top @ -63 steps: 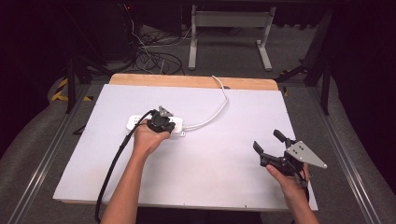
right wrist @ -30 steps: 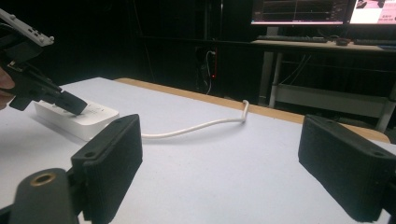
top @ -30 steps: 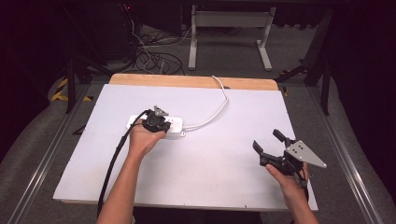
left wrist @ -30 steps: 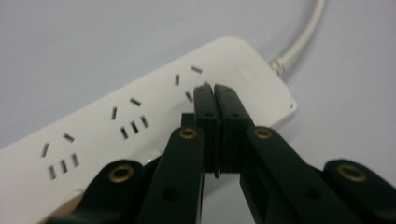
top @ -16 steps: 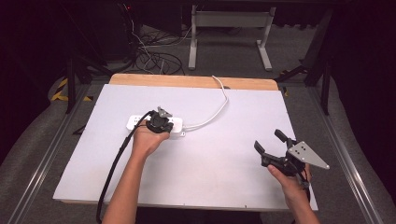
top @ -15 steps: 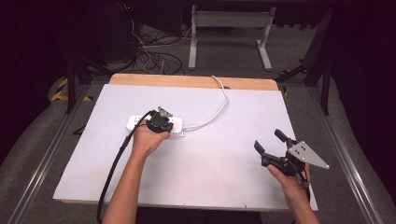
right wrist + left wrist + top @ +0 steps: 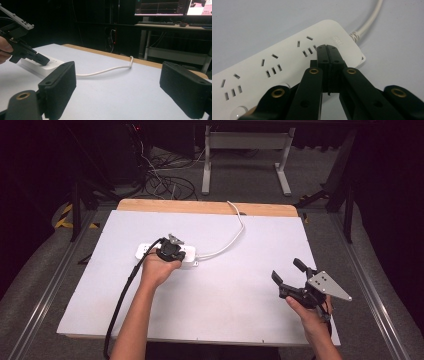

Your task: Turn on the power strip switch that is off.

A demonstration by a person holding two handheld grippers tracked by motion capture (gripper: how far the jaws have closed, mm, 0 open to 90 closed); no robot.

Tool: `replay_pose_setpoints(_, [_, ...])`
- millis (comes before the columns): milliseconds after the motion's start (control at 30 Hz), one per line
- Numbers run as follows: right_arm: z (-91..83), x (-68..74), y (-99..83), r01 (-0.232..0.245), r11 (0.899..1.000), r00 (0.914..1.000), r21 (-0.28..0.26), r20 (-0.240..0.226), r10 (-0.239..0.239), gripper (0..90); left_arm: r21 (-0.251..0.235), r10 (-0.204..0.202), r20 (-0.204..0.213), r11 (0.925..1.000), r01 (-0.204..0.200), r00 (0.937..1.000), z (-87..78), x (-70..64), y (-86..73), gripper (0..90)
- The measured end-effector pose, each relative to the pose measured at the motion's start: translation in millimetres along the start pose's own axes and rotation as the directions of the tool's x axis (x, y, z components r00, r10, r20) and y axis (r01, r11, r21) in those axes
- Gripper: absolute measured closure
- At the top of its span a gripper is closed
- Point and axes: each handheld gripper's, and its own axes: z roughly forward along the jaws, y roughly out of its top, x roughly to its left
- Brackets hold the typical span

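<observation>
Left claw (image 7: 329, 53), jaws pressed together w/ nothing between, is resting its tip on the power strip (image 7: 274, 67) near the cord (image 7: 368, 21) end, toward the tabletop's (image 7: 240, 285) left-rear. Right claw (image 7: 291, 272) is hovering spread apart near the front-right corner. Prob. a press/poke step; next needs steady downward pressure w/o sliding the strip.
</observation>
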Motion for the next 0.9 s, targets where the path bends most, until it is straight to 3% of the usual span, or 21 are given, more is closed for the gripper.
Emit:
replay_pose_setpoints(467, [-1.6,-0.5,1.0,-0.002,1.000,1.0000,-0.004,-0.001,0.002,14.4,0.010,-0.013,0.000,0.9999,0.013,0.9999,0.4,1.6,-0.2,89.9])
replay_pose_setpoints(900, [-0.5,0.3,0.3,0.003,1.000,1.0000,0.002,0.000,-0.003,14.4,0.012,0.004,-0.010,0.9999,-0.004,0.9999,0.2,0.4,0.0,89.9])
